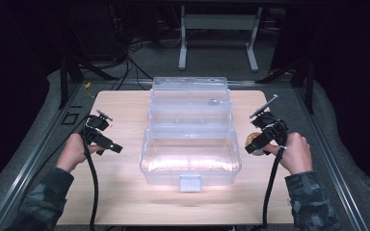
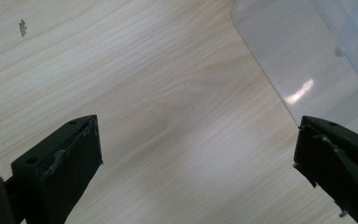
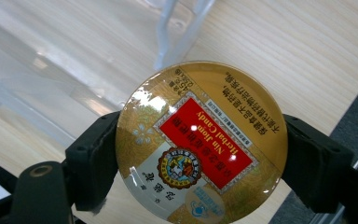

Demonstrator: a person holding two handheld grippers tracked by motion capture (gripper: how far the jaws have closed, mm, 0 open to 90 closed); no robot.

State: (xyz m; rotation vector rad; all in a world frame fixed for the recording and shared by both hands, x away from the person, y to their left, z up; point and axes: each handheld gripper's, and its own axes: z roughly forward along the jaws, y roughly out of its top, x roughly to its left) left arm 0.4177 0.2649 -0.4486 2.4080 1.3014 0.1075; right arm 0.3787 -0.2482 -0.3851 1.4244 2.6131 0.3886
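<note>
A clear plastic box with its lid standing open sits in the middle of the wooden table. My right gripper hangs just right of the box, shut on a round gold candy tin with a red label; its black pads press the tin's left and right rim. The tin shows as a small gold disc at the jaw tips. My left gripper is left of the box, open, with bare wood between its pads; the box's corner lies ahead to its right.
The table's right edge and a metal rail run close beside my right hand. Dark floor, cables and a white stand lie beyond the far edge.
</note>
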